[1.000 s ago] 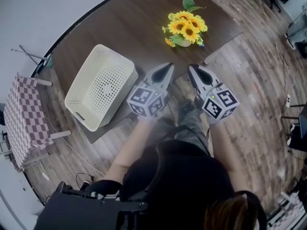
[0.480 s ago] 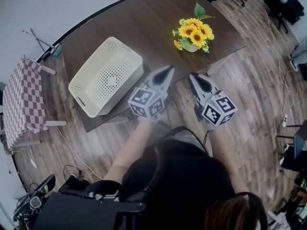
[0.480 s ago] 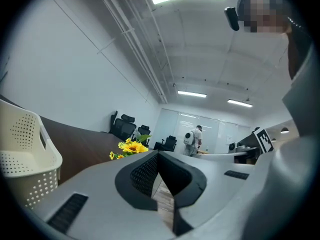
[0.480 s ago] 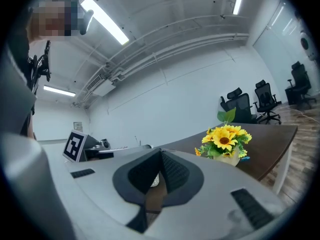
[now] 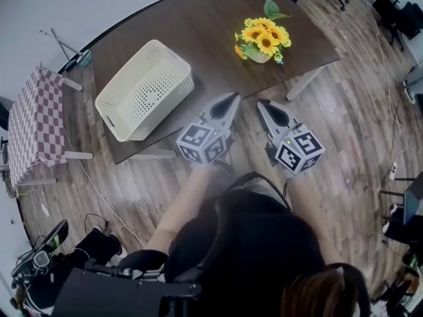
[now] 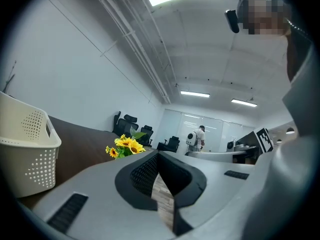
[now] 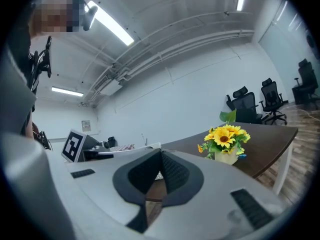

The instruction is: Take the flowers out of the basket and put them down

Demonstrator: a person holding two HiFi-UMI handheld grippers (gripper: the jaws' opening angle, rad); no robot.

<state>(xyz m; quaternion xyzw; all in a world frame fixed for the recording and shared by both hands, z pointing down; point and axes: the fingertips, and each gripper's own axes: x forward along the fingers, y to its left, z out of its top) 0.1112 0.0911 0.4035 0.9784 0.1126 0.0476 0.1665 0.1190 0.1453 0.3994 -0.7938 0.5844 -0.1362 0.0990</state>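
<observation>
A bunch of yellow sunflowers in a small pot [image 5: 263,39] stands on the dark brown table [image 5: 205,25], toward its right end. The cream perforated basket [image 5: 143,90] sits at the table's left end, apart from the flowers. Both grippers hang over the wooden floor in front of the table's near edge, pointing at it. My left gripper [image 5: 232,98] is shut with nothing in it, and so is my right gripper [image 5: 260,103]. The flowers [image 6: 125,145] show beyond the left gripper's shut jaws, with the basket [image 6: 25,149] at far left. The flowers [image 7: 223,141] also appear right of the right gripper's jaws.
A chair with a red-and-white checked cloth [image 5: 32,134] stands left of the table. Office chairs [image 5: 390,5] sit at the far right. Cables and equipment [image 5: 59,243] lie on the floor at lower left.
The view has drawn back from the table: table, basket and flowers sit higher and smaller in frame. Both grippers stay shut and empty, side by side.
</observation>
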